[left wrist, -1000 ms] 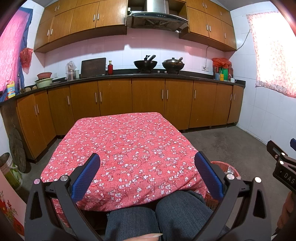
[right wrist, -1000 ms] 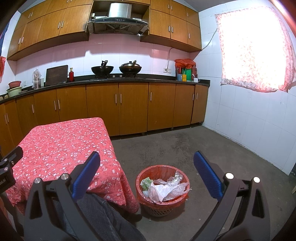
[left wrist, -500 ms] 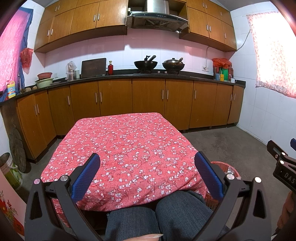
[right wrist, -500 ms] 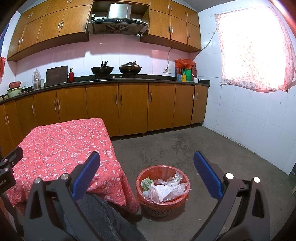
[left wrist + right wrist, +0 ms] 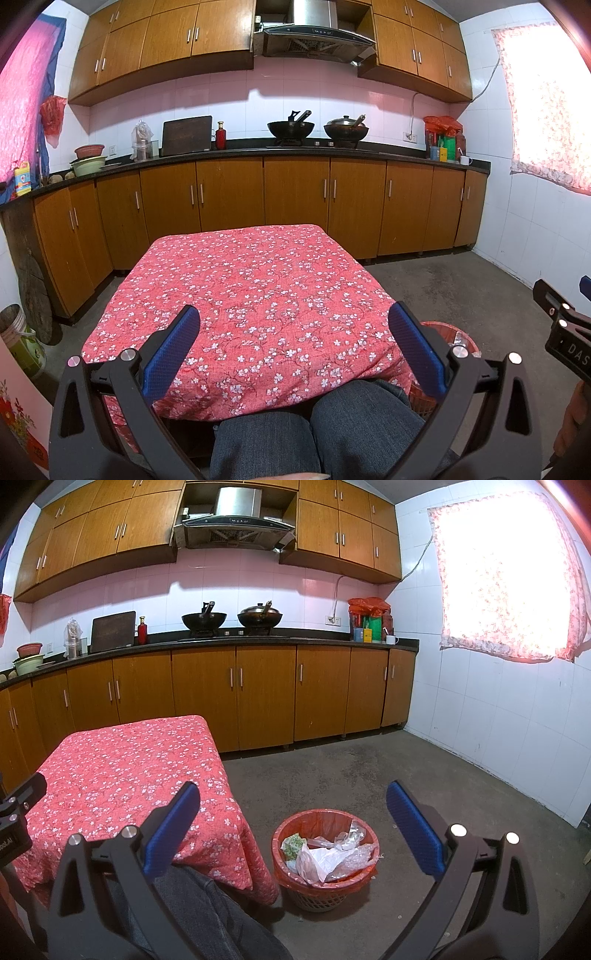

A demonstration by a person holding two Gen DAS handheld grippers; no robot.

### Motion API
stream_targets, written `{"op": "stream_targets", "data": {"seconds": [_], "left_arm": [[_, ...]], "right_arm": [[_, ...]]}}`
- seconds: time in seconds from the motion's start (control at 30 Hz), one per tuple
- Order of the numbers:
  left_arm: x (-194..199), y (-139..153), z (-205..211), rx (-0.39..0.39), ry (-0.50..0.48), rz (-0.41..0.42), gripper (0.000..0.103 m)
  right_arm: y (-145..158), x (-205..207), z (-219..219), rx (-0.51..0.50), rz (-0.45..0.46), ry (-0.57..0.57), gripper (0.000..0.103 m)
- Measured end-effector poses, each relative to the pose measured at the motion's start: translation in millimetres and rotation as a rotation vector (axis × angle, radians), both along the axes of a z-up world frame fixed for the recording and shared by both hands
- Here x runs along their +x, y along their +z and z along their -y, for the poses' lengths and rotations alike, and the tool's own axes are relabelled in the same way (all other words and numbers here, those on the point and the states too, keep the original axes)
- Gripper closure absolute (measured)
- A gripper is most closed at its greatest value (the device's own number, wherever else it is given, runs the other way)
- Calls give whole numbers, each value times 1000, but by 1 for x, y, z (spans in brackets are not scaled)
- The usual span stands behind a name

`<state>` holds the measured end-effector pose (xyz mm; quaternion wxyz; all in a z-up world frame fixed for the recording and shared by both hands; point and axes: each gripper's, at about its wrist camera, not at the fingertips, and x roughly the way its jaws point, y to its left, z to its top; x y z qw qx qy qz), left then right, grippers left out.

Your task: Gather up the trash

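Nothing has shifted since the earlier frames. Left gripper (image 5: 293, 341) hangs over the near edge of the red floral tablecloth (image 5: 251, 288), jaws wide apart, holding nothing. Right gripper (image 5: 293, 821), likewise spread and unloaded, hovers above the orange trash basket (image 5: 325, 880) on the floor right of the table, crumpled plastic wrappers (image 5: 328, 854) inside.

Left tool (image 5: 293, 345) wide open above red floral tablecloth (image 5: 255, 295), orange waste basket (image 5: 452, 338) beside table.

Left gripper (image 5: 293, 345), right gripper (image 5: 293, 823): black frames, blue textured pads, silver screws; grey jeans (image 5: 314, 432).
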<state>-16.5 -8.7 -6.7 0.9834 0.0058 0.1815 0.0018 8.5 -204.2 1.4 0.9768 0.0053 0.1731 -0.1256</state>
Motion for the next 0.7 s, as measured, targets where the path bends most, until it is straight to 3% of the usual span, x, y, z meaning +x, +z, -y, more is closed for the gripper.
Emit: {"op": "stream_targets", "data": {"seconds": [0.7], "left_arm": [[-1, -1, 0, 1, 6, 0, 2]], "right_arm": [[0, 0, -1, 1, 1, 0, 4]]}}
